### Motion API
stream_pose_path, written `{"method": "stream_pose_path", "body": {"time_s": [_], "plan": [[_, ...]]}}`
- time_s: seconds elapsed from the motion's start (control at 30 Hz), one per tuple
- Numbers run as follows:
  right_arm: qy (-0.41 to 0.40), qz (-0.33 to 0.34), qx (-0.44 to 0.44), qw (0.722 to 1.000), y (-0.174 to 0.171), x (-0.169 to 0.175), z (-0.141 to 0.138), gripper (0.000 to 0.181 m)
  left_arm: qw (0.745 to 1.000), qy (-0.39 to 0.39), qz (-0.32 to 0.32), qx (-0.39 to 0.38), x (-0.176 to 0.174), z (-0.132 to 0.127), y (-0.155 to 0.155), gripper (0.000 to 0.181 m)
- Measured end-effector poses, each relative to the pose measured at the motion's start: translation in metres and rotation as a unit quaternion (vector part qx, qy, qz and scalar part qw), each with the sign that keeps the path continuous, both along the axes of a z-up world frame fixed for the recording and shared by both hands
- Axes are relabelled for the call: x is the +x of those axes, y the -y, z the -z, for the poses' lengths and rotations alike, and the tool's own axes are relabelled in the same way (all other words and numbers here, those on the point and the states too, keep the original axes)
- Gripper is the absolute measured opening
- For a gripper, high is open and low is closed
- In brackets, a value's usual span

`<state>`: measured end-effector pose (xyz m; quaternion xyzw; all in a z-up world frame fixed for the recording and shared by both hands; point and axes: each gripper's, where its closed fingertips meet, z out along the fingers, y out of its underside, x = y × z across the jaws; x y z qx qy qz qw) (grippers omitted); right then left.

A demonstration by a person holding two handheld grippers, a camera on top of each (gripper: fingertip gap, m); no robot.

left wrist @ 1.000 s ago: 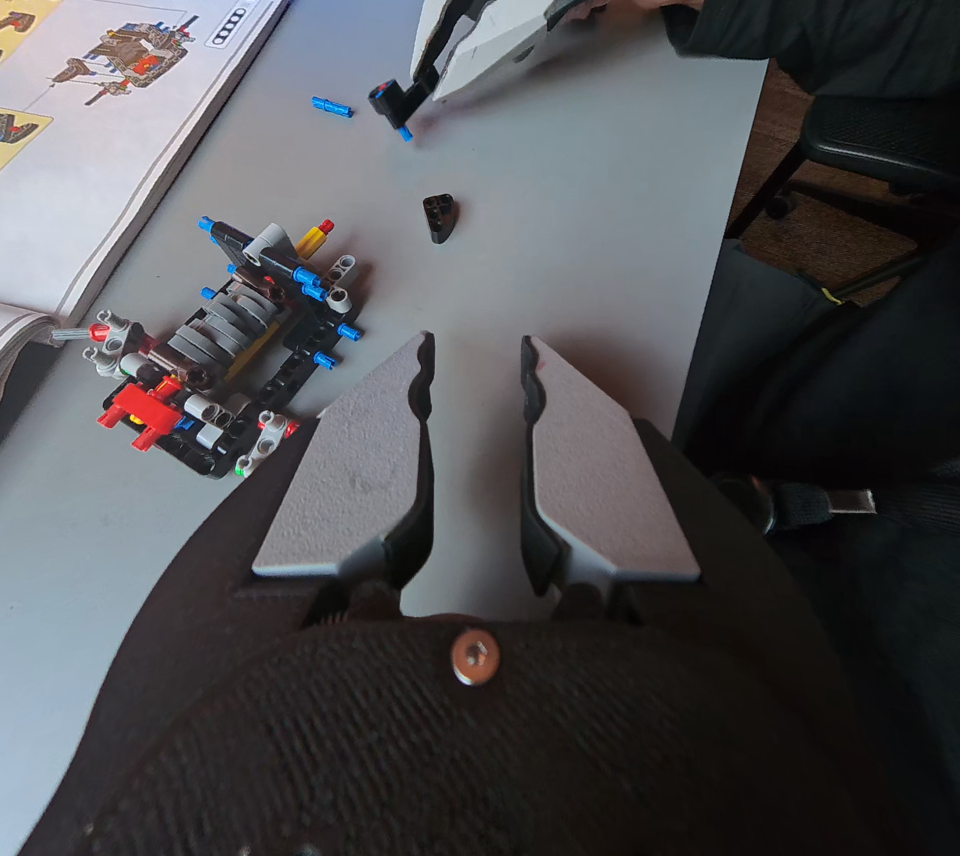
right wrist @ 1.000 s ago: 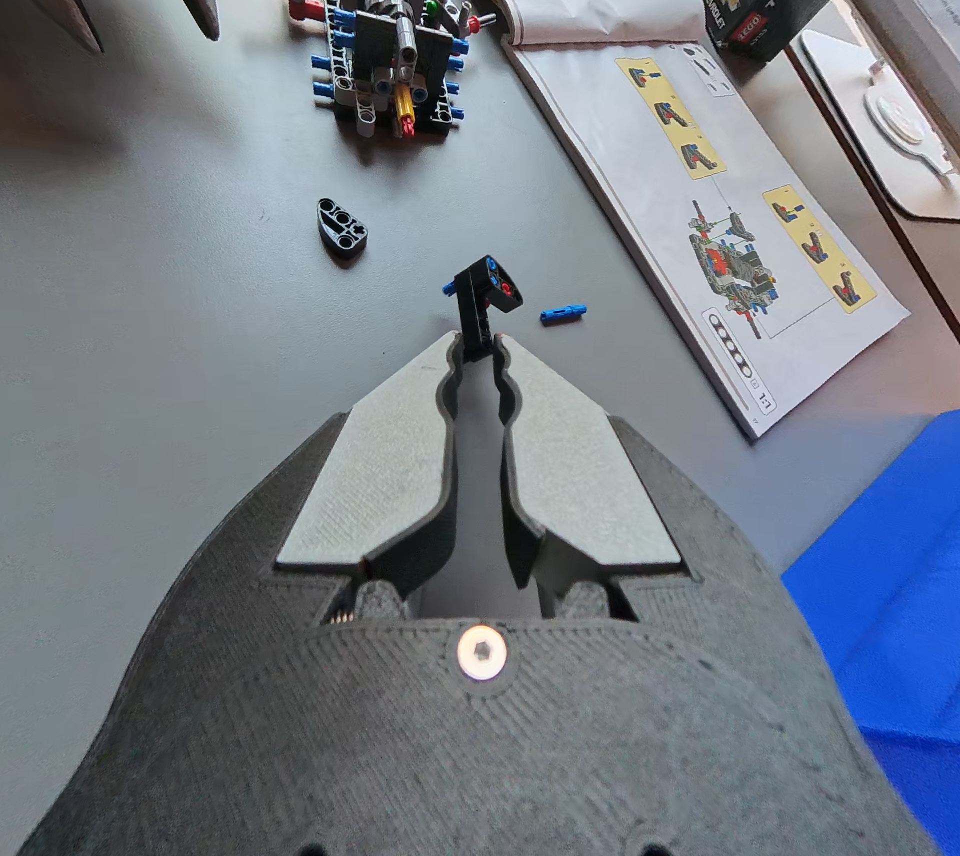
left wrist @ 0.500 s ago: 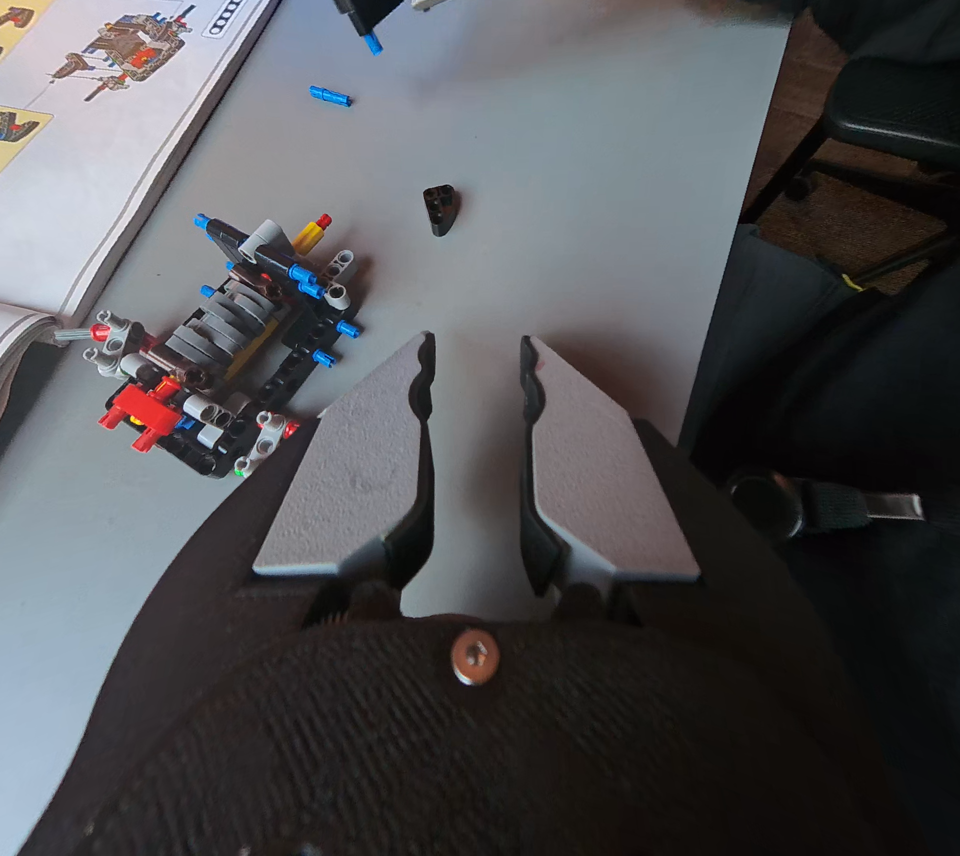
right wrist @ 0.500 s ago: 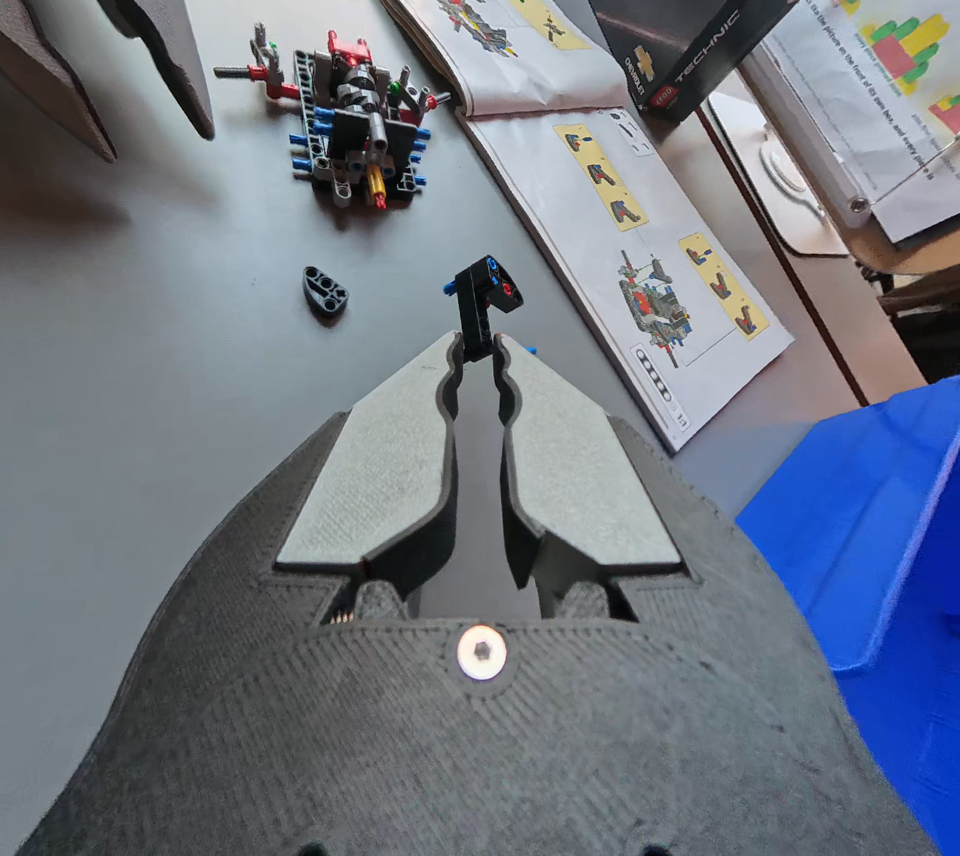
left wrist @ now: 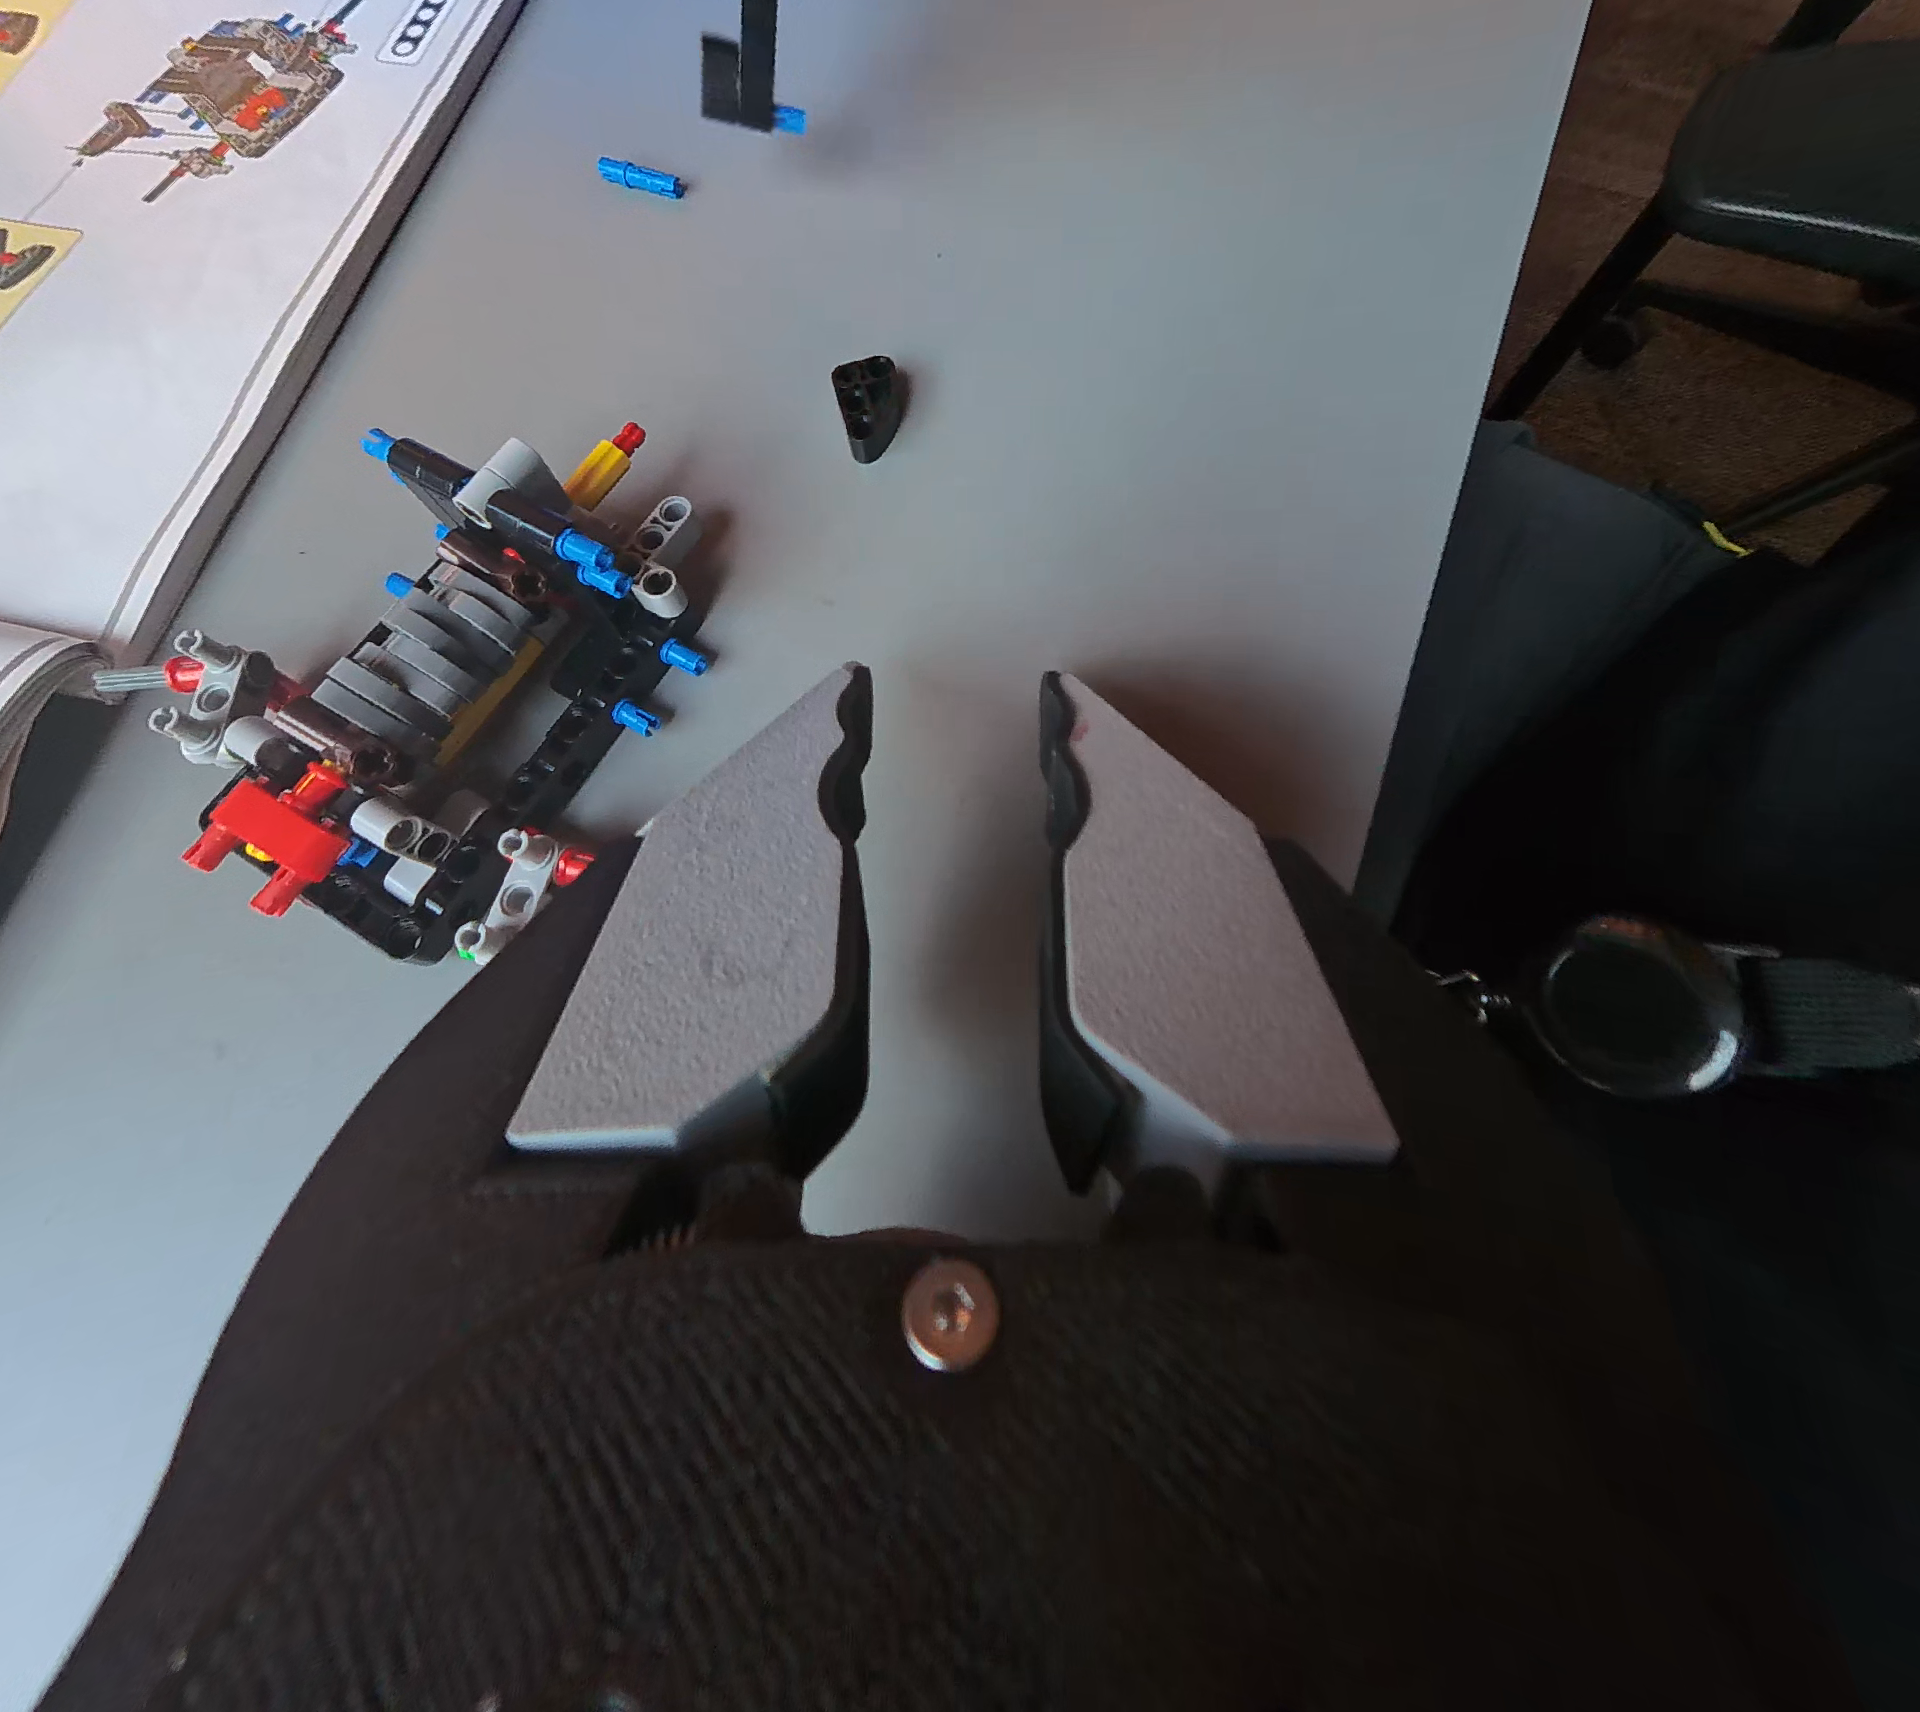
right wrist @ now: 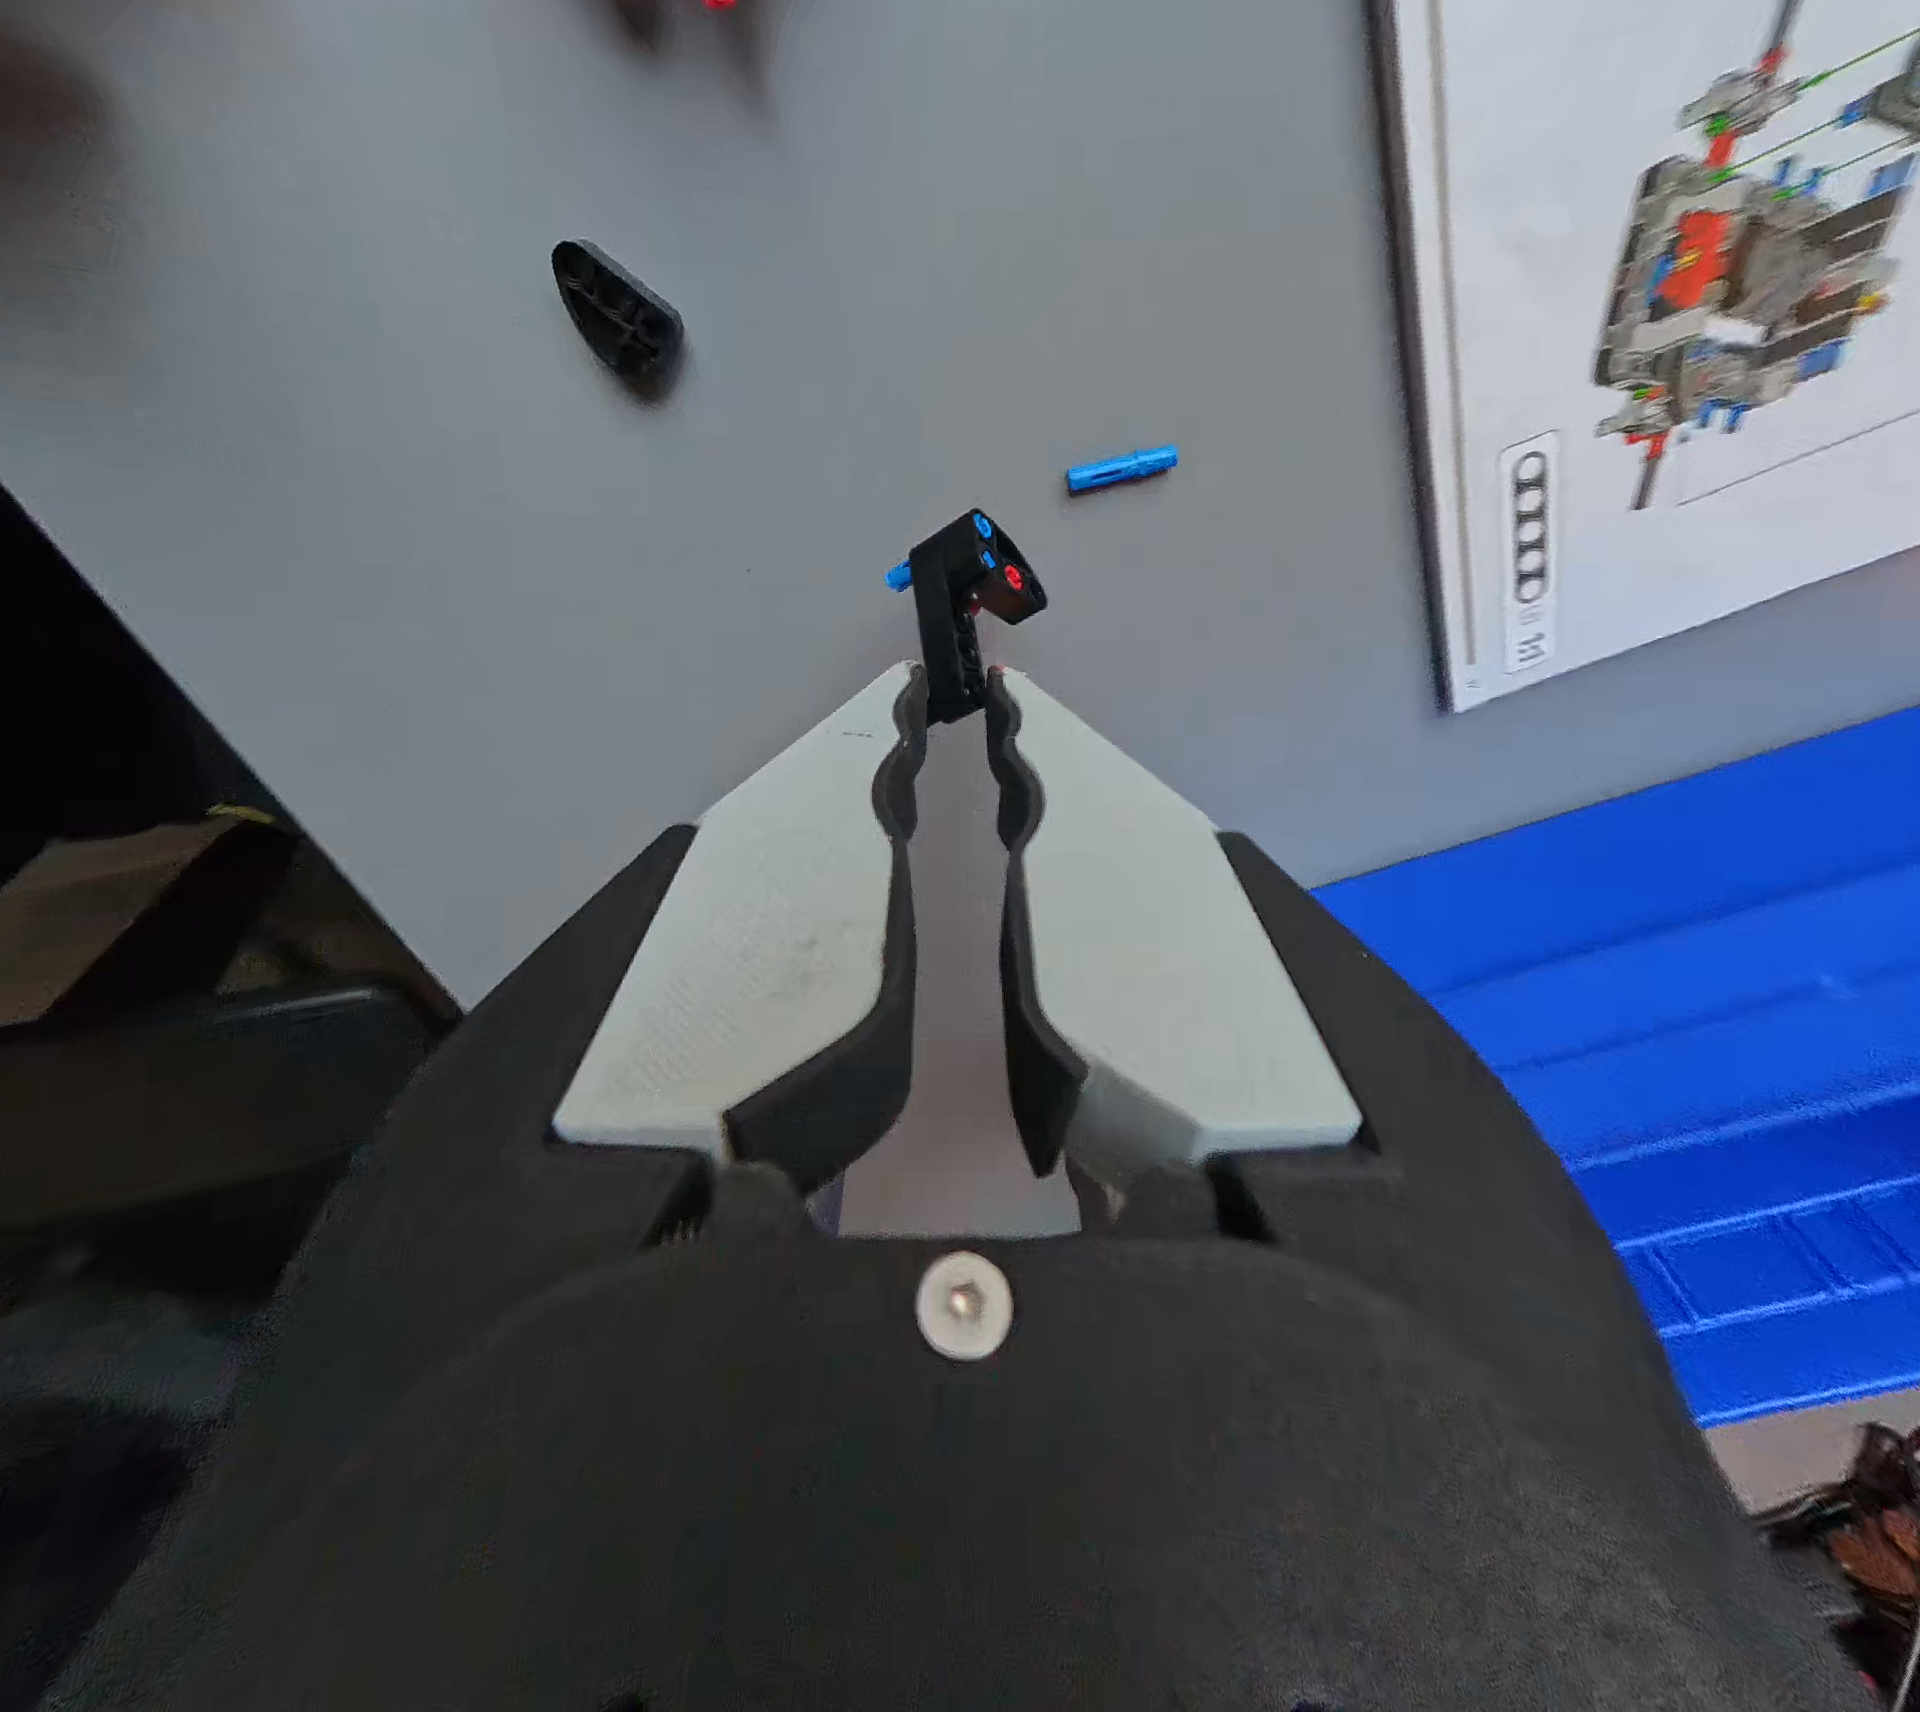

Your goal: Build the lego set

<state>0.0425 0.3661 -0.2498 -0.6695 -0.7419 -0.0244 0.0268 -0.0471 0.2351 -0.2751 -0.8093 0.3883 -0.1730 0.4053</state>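
Right hand-held gripper (right wrist: 954, 675) lifted, clamping black sub-assembly (right wrist: 966, 592) at fingertips, seemingly above table; left hand-held gripper (left wrist: 954, 694) open.

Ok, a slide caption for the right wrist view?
Right claw pinches a small black subassembly above the grey table, near a loose blue pin.

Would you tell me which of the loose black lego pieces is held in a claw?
The black L-shaped piece with blue pins, clamped in the right claw; the small black triangular piece lies free on the table.
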Motion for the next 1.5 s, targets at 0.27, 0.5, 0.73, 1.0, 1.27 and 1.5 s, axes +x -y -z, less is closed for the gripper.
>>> {"method": "stream_pose_path", "body": {"time_s": [0.27, 0.5, 0.73, 1.0, 1.27, 1.5], "plan": [[0.066, 0.103, -0.170, 0.978, 0.012, -0.015, 0.007, 0.008, 1.000, -0.010, 0.004, 0.025, 0.001, -0.003, 0.002, 0.029], [0.054, 0.123, -0.205, 0.969, 0.006, -0.023, 0.006, 0.008, 0.999, -0.024, 0.012, 0.031, 0.003, 0.000, 0.003, 0.029], [-0.012, 0.119, -0.248, 0.961, 0.010, -0.033, 0.004, 0.008, 0.999, -0.026, 0.012, 0.032, 0.003, 0.000, 0.003, 0.029], [-0.188, 0.063, -0.230, 0.953, 0.004, -0.052, -0.002, 0.008, 0.999, -0.022, 0.009, 0.027, 0.002, 0.000, 0.003, 0.029], [-0.385, -0.058, -0.031, 0.920, -0.007, -0.071, 0.000, 0.008, 0.999, -0.030, 0.007, 0.021, 0.002, 0.004, 0.002, 0.030], [-0.379, -0.128, 0.093, 0.912, -0.012, -0.072, 0.027, 0.008, 0.999, -0.037, 0.004, 0.021, 0.001, 0.005, 0.001, 0.029]]}}
